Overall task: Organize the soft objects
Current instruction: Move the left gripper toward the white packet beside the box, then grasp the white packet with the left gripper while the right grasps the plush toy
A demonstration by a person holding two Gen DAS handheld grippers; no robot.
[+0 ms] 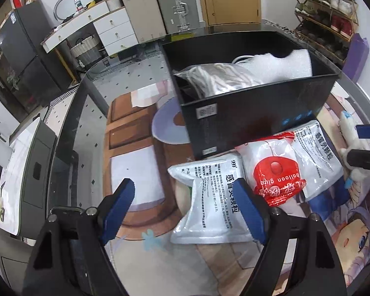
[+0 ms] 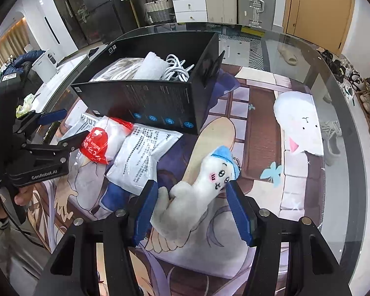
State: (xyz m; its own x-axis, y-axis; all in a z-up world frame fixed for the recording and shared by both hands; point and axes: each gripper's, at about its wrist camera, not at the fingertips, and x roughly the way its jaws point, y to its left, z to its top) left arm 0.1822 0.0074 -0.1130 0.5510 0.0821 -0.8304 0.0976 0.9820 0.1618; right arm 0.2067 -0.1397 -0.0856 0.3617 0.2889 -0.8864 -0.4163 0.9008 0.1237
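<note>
A black open box (image 1: 256, 113) (image 2: 160, 103) stands on the printed mat and holds a bagged white cloth (image 1: 217, 76), white foam (image 2: 151, 66) and a white cable (image 2: 177, 70). In front of it lie two white medicine pouches (image 1: 209, 204) (image 2: 140, 157) and a red balloon-glue packet (image 1: 276, 180) (image 2: 97, 145). My left gripper (image 1: 185, 194) is open, its right finger over the near pouch. A white plush toy with a blue cap (image 2: 199, 187) lies between the fingers of my right gripper (image 2: 192, 209), which is open around it. The right gripper shows at the left view's right edge (image 1: 365, 145).
A glass table (image 2: 308, 56) carries the anime-print mat (image 2: 259, 128). Behind stand white drawers (image 1: 116, 29), suitcases (image 1: 160, 7), a wicker basket (image 2: 159, 7) and a shoe rack (image 1: 328, 12). The table edge curves along the left (image 1: 69, 113).
</note>
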